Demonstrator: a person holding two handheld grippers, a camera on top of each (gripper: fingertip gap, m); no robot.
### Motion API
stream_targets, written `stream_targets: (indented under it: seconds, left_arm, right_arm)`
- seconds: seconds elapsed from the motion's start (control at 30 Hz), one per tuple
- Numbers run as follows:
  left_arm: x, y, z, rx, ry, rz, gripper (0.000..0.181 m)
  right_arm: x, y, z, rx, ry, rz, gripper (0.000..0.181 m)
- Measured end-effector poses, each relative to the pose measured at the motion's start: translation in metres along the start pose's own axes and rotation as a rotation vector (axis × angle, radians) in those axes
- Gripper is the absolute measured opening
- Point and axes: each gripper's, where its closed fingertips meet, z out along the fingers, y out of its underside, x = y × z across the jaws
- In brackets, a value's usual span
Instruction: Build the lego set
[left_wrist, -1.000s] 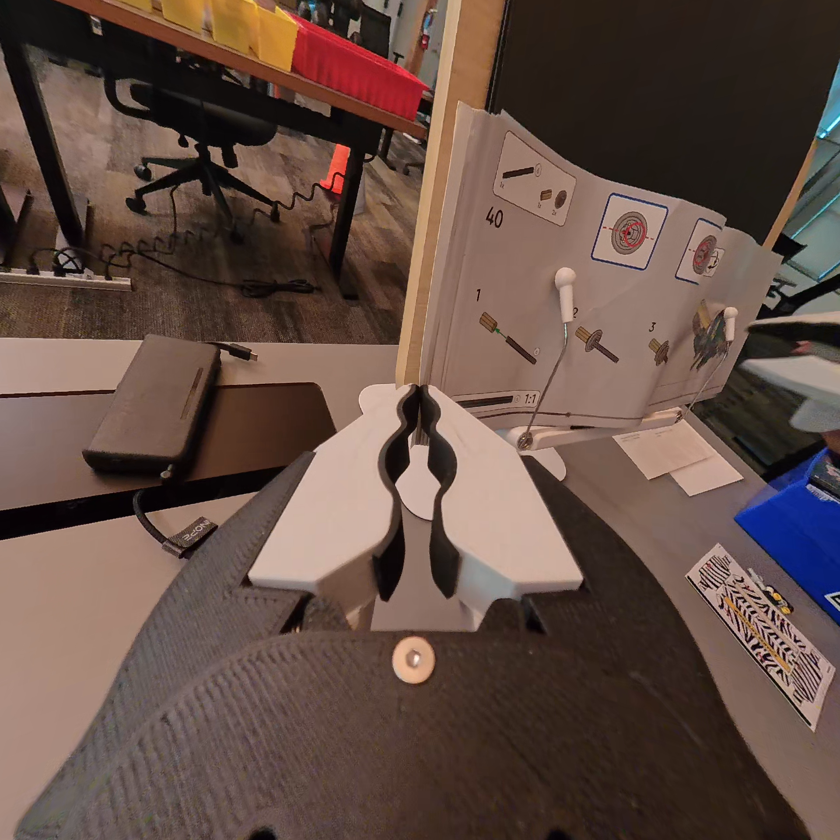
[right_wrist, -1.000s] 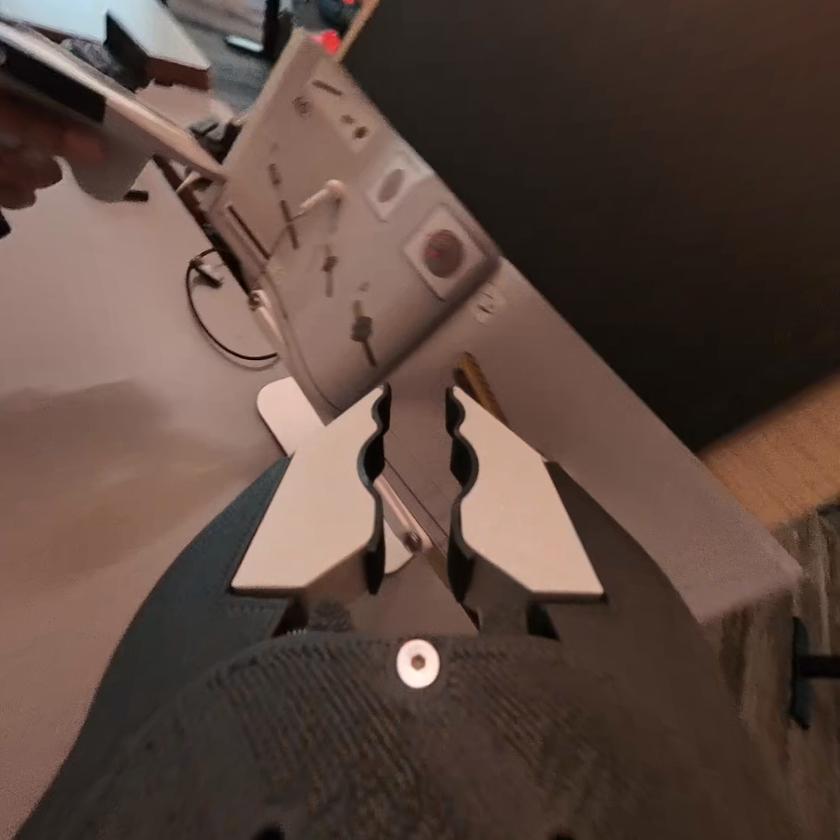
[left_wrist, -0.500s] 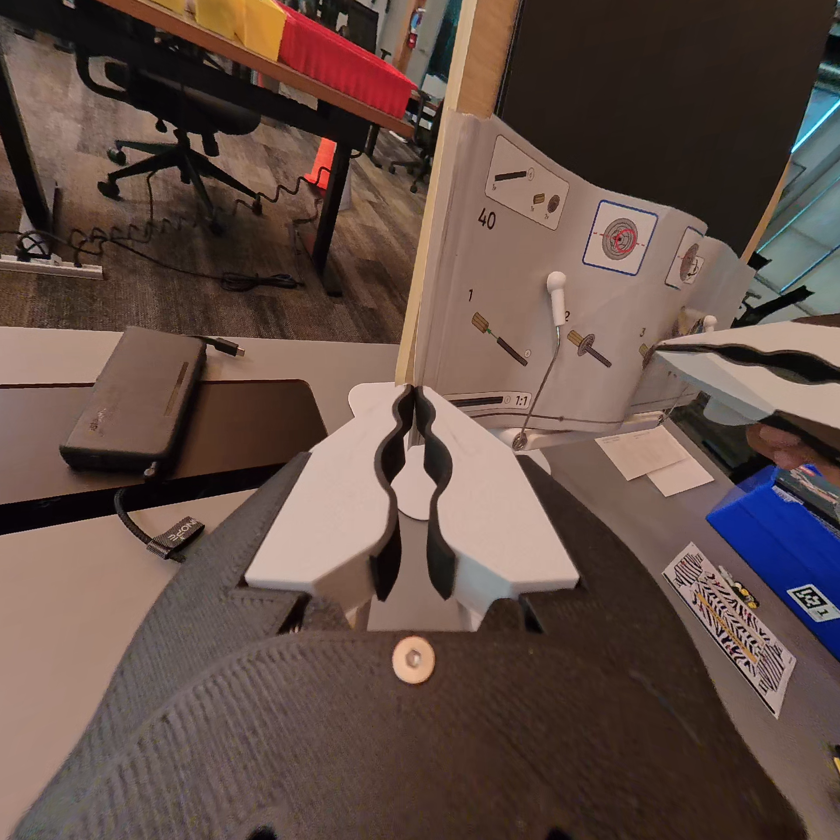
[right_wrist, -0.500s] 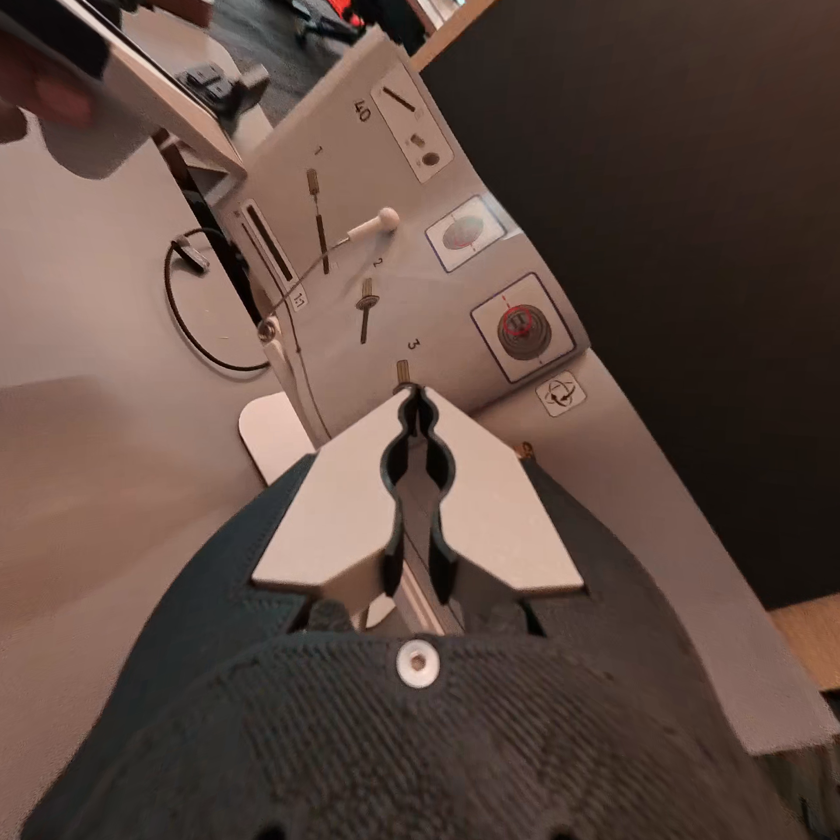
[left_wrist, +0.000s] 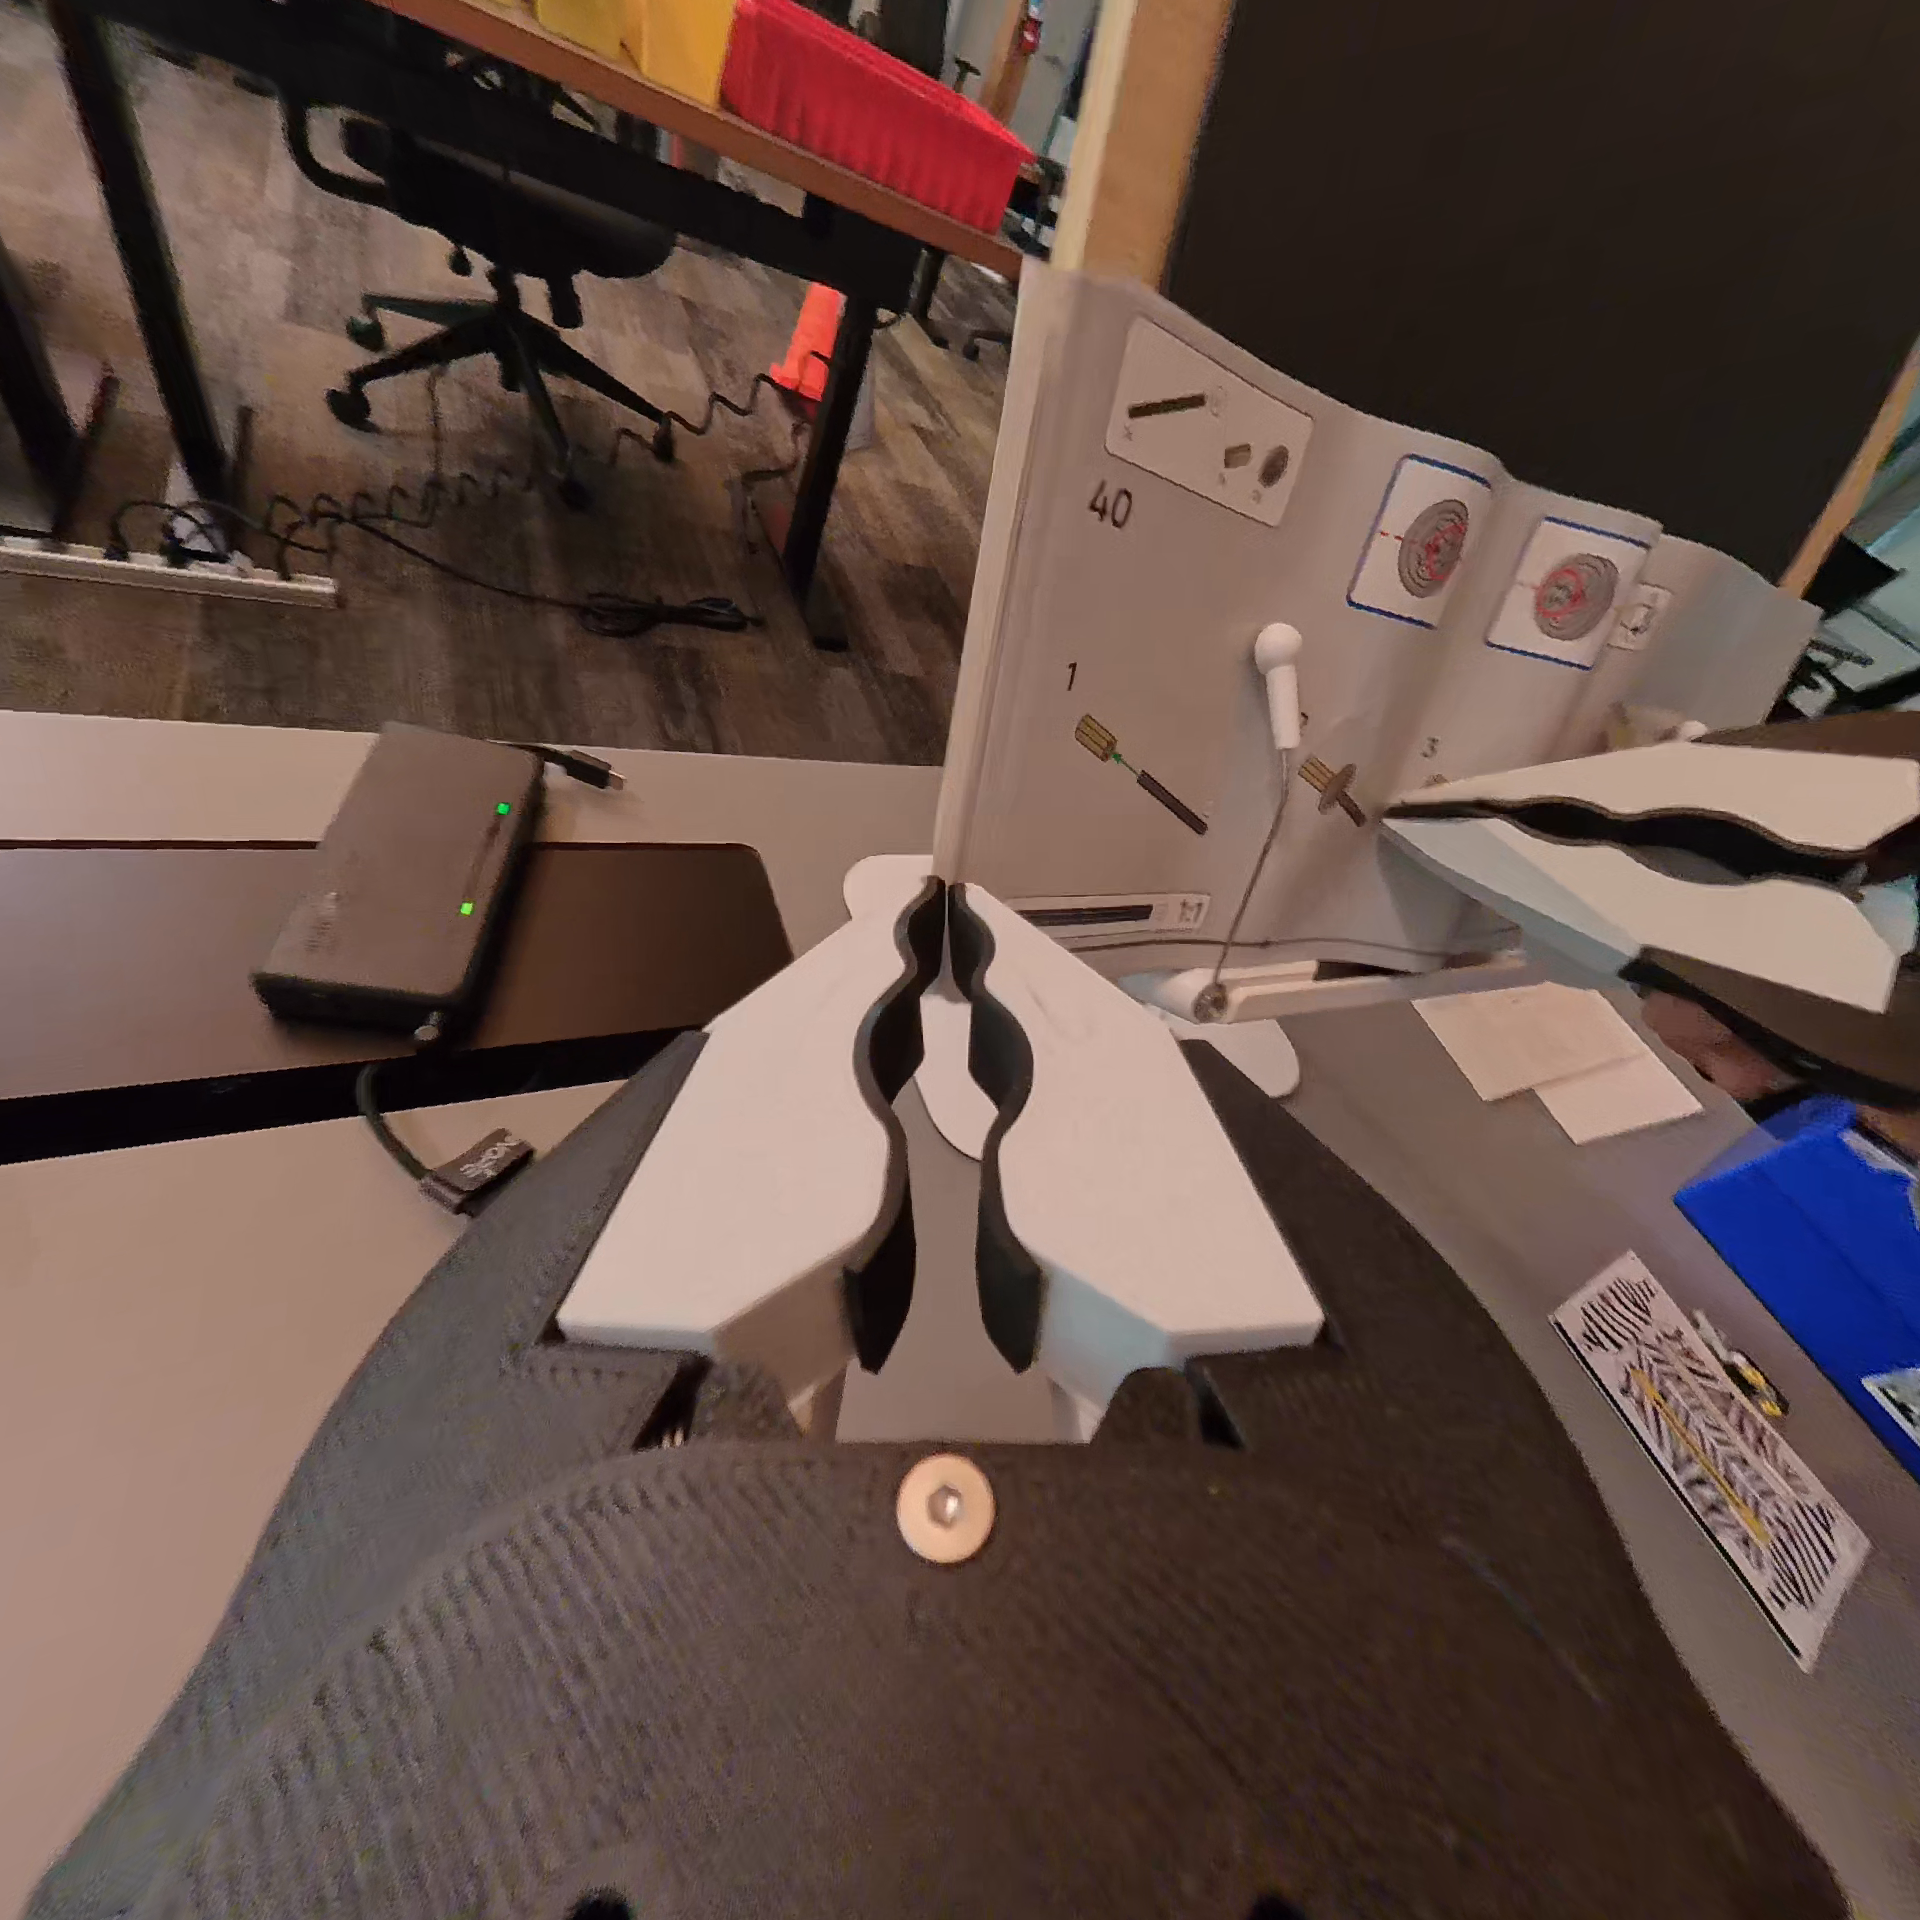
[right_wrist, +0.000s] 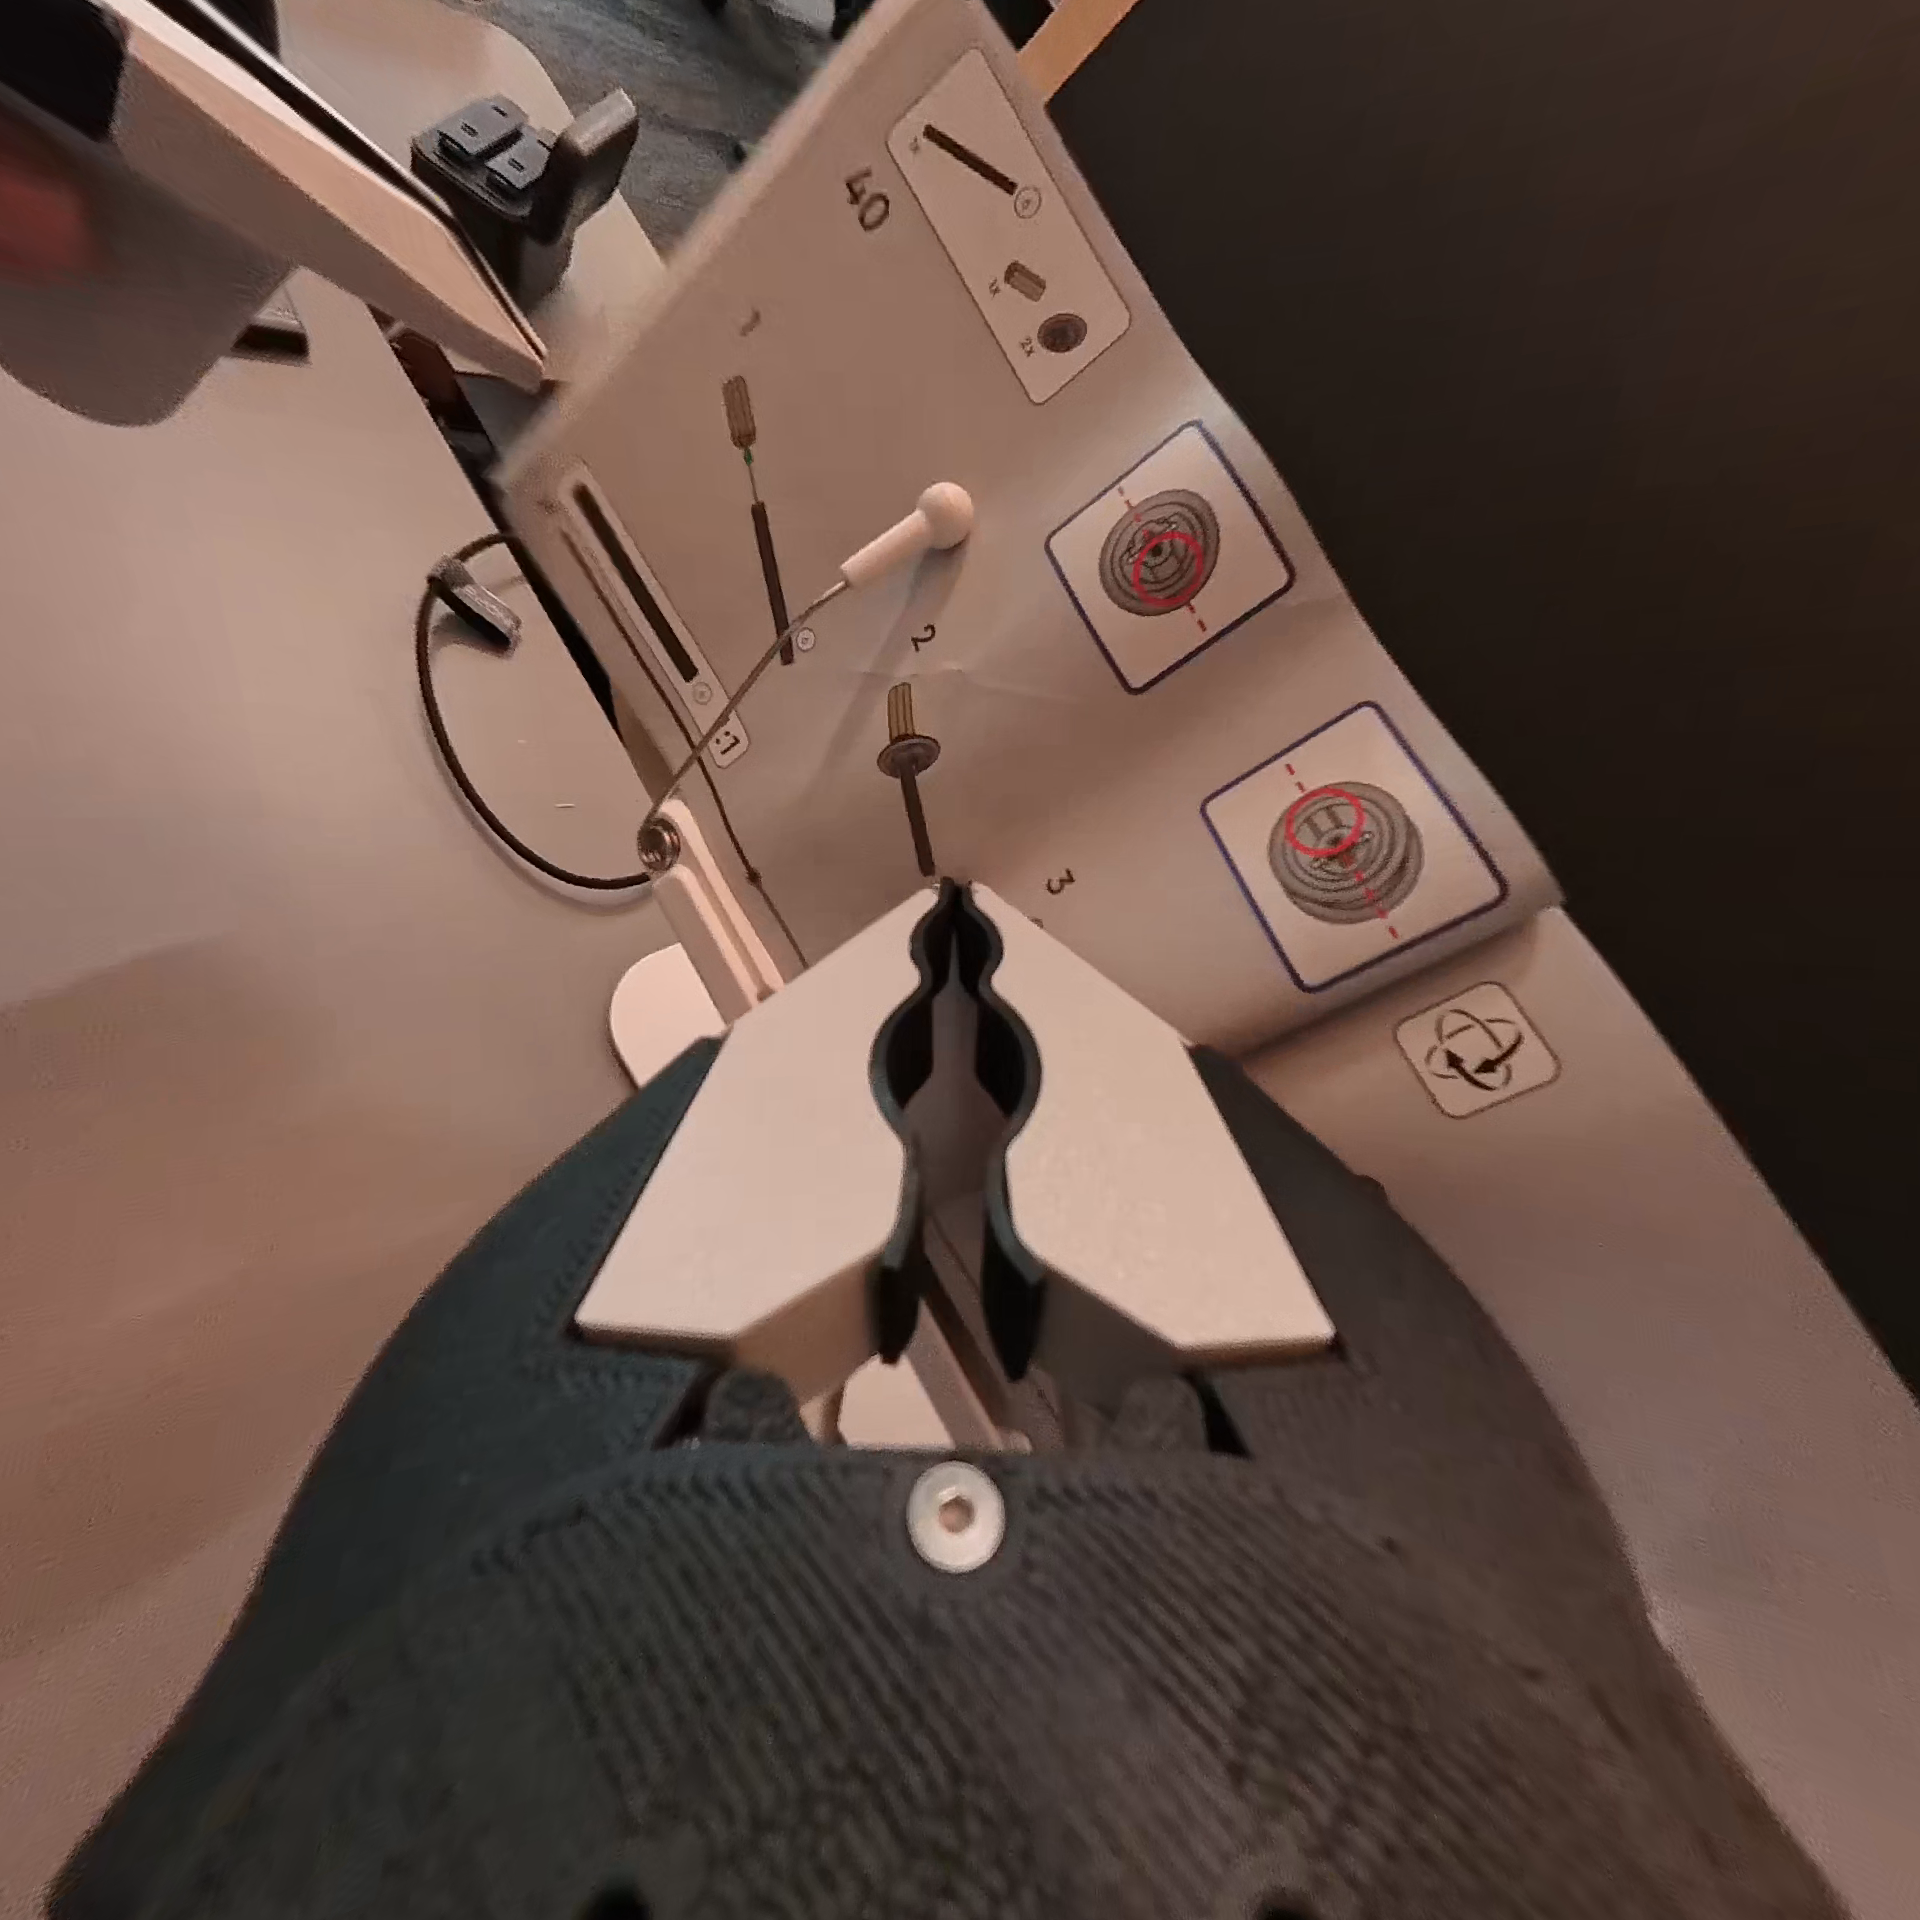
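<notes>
Claws (left_wrist: 943, 902) (right_wrist: 954, 896) closed beside booklet (left_wrist: 1164, 644) edge.

The left hand-held gripper (left_wrist: 943, 914) has smooth matt pale plastic fingers on a ribbed, rough black body with a shiny metal screw (left_wrist: 943, 1507). The instruction booklet (left_wrist: 1174, 623) is smooth paper, held by thin metal wire clips (left_wrist: 1252, 873); the table (left_wrist: 156, 1299) looks matt and smooth.

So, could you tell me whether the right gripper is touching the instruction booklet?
Cannot tell: the right gripper tips overlap the instruction booklet in both views, showing neither contact nor gap.
</notes>
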Motion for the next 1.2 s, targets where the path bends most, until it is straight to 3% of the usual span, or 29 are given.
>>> stream_targets:
  seconds: [0.07,0.17,0.23,0.3,0.4,0.5,0.6,0.73,0.97,1.07,1.2]
  left_arm:
    - [-0.007,-0.009,-0.005,0.055,-0.042,0.003,0.002]
    - [0.0,-0.027,-0.01,0.137,-0.032,0.041,0.021]
    - [0.006,-0.031,-0.003,0.117,-0.024,0.105,0.045]
    - [0.007,-0.03,0.009,0.076,-0.025,0.147,0.05]
    - [0.011,-0.029,0.022,0.046,0.006,0.147,0.041]
    - [0.013,-0.027,0.027,0.046,0.016,0.141,0.029]
    - [0.012,-0.026,0.028,0.065,0.014,0.132,0.024]
    - [0.01,-0.027,0.024,0.076,0.031,0.129,0.003]
    - [0.012,-0.029,0.021,0.081,0.048,0.09,0.0]
    - [0.011,-0.029,0.021,0.087,0.052,0.041,0.0]
    - [0.009,-0.028,0.015,0.077,0.037,0.016,0.002]
  right_arm:
    - [-0.001,-0.001,-0.001,-0.002,-0.009,0.021,0.0]
    - [-0.003,0.0,0.002,-0.004,-0.019,0.05,0.0]
    - [-0.006,-0.005,0.003,0.006,-0.036,0.074,0.0]
    - [-0.005,-0.019,-0.002,0.059,-0.029,0.09,0.0]
    - [0.011,-0.045,-0.012,0.158,0.051,0.105,0.0]
    - [0.026,-0.041,-0.002,0.099,0.122,0.097,0.0]
    - [0.025,-0.039,0.013,0.073,0.138,0.078,0.0]
    - [0.021,-0.044,0.021,0.079,0.15,0.087,0.0]
    - [0.018,-0.048,0.023,0.075,0.133,0.12,0.0]
    - [0.017,-0.049,0.014,0.095,0.141,0.144,0.0]
    - [-0.008,-0.048,-0.026,0.157,0.12,0.219,0.0]
